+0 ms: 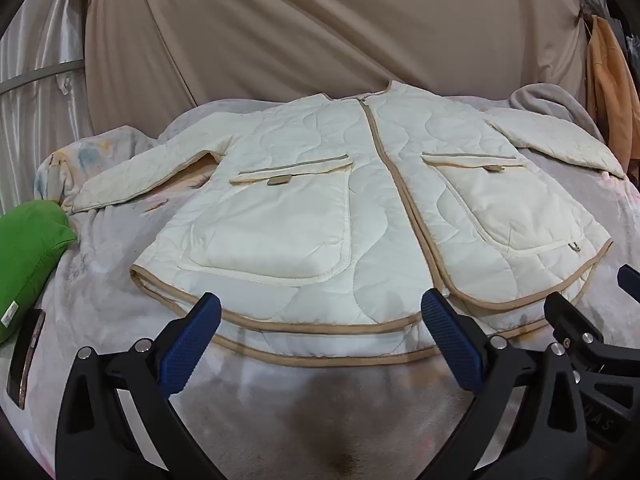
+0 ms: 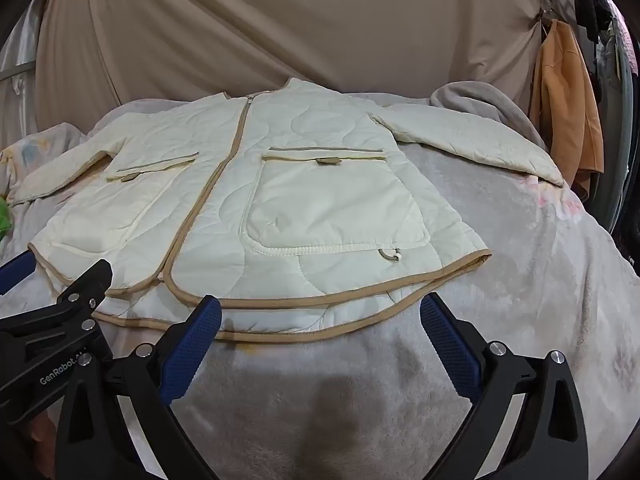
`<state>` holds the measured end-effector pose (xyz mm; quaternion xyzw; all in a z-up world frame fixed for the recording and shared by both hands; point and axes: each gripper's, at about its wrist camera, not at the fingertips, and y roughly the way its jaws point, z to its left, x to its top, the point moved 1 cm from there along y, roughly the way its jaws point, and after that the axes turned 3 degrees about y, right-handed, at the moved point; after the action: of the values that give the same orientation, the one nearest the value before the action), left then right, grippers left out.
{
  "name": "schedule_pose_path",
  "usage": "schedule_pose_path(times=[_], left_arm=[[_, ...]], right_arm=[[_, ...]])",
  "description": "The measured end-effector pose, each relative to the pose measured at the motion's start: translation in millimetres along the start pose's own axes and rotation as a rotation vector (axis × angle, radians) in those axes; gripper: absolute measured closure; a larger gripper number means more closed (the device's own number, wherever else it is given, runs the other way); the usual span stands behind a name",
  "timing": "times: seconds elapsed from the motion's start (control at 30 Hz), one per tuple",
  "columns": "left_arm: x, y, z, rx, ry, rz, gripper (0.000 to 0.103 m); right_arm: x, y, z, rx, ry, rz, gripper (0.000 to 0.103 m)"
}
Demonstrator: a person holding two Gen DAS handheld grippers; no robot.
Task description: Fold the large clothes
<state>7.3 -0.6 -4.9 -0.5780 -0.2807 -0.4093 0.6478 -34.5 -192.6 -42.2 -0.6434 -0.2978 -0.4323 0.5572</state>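
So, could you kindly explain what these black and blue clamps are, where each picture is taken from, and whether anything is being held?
They are two hand-held grippers carried by a person, each with a camera looking along its fingers. One picture comes from the left gripper, the other from the right gripper. Both stand wide open and hold nothing. Ahead, a cream quilted jacket with tan trim, zipped shut, lies flat with sleeves spread on a pale fleece blanket. A green cushion sits at the left.
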Motion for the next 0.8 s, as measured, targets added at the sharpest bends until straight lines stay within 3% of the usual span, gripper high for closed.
schedule_pose_path(times=[0.8], left_arm=[[-1.6,6.0,3.3,0.004,0.001,0.022,0.005]], right_arm=[[0.1,-0.7,2.1,-0.005,-0.006,-0.008,0.005]])
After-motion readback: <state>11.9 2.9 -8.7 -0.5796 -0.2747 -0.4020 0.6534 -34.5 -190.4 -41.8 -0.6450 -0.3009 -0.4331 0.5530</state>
